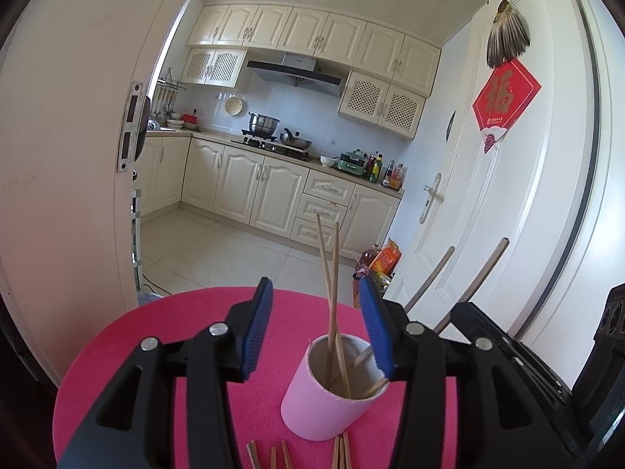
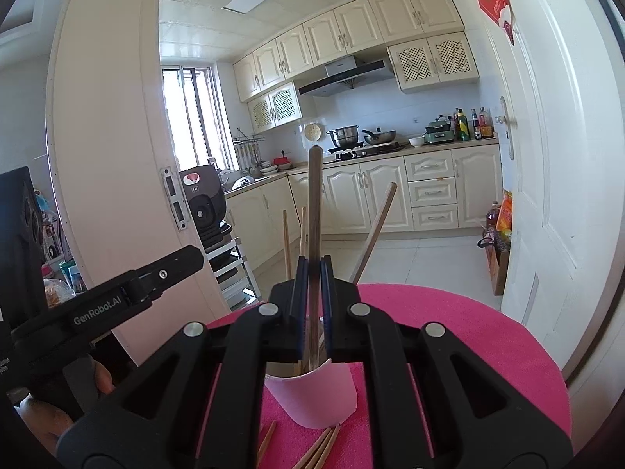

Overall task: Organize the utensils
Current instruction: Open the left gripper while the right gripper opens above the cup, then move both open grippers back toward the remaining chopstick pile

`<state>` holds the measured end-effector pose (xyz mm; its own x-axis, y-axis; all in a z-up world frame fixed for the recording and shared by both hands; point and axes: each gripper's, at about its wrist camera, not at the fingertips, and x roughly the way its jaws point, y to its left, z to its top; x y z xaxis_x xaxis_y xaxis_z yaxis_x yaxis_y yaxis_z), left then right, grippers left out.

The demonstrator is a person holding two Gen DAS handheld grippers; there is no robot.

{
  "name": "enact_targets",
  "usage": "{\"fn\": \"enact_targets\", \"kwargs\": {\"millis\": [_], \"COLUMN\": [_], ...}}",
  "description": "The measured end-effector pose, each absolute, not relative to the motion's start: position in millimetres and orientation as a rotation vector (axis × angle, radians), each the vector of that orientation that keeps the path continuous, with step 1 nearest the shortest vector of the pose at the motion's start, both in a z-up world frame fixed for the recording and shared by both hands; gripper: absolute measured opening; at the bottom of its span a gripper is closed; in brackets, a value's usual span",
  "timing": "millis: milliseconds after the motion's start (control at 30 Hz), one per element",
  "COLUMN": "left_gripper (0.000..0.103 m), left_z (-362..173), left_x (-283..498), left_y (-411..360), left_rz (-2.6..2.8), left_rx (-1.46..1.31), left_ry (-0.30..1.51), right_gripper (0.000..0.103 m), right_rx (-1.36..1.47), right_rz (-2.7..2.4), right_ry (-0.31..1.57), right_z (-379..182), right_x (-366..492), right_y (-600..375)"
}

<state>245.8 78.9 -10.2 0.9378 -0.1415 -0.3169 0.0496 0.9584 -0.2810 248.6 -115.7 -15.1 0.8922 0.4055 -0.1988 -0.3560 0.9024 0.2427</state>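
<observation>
Pink round table (image 1: 297,312), cream kitchen (image 1: 273,179)

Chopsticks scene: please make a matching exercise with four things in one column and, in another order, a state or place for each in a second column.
Things:
1. left gripper
2. right gripper
3. pink cup
4. loose chopsticks

States or places:
A. lying flat on the pink table cover
B. jaws apart, nothing between the pads
C. standing on the cover, with chopsticks in it
D. closed on a dark chopstick

Pairs: 1-B, 2-D, 3-C, 4-A
</observation>
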Motion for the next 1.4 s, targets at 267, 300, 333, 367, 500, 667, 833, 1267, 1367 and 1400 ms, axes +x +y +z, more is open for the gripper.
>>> {"fn": "enact_targets", "kwargs": {"millis": [267,300,333,367,500,667,833,1267,1367,1400], "left_gripper": [0.046,0.047,0.052,0.052,0.052,0.052,0.052,0.052,0.052,0.052], "left_z": [-8.9,-9.4,-10.4,-11.8,-19.0,-39.8,-70.4,-137.7,-144.4,-144.2], "left_x": [213.7,209.7,205.9,201.5,190.6,181.2,175.9,169.1,171.4,171.4], "left_y": [80.9,81.6,82.4,83.5,86.2,88.4,86.7,92.6,91.4,89.3], "left_rz": [-0.105,-0.106,-0.106,-0.111,-0.111,-0.132,-0.132,-0.065,-0.054,-0.051], "left_rx": [-0.251,-0.247,-0.245,-0.244,-0.232,-0.231,-0.206,-0.174,-0.158,-0.153], "left_ry": [0.389,0.401,0.413,0.429,0.513,0.653,0.803,1.022,1.046,1.051], "right_gripper": [0.007,0.007,0.007,0.007,0.007,0.007,0.007,0.007,0.007,0.007], "right_rx": [0.197,0.197,0.199,0.202,0.196,0.189,0.179,0.184,0.187,0.186], "right_rz": [0.359,0.352,0.347,0.344,0.344,0.359,0.387,0.419,0.419,0.418], "right_ry": [0.258,0.261,0.266,0.272,0.310,0.392,0.495,0.699,0.715,0.717], "right_z": [-11.2,-10.8,-11.1,-11.1,-13.7,-25.0,-41.3,-82.6,-83.7,-83.5], "right_x": [218.9,216.2,212.7,208.8,195.0,181.2,170.7,170.0,171.3,171.4], "right_y": [-124.6,-126.7,-128.6,-130.4,-134.7,-133.9,-129.4,-124.3,-125.5,-126.1]}}
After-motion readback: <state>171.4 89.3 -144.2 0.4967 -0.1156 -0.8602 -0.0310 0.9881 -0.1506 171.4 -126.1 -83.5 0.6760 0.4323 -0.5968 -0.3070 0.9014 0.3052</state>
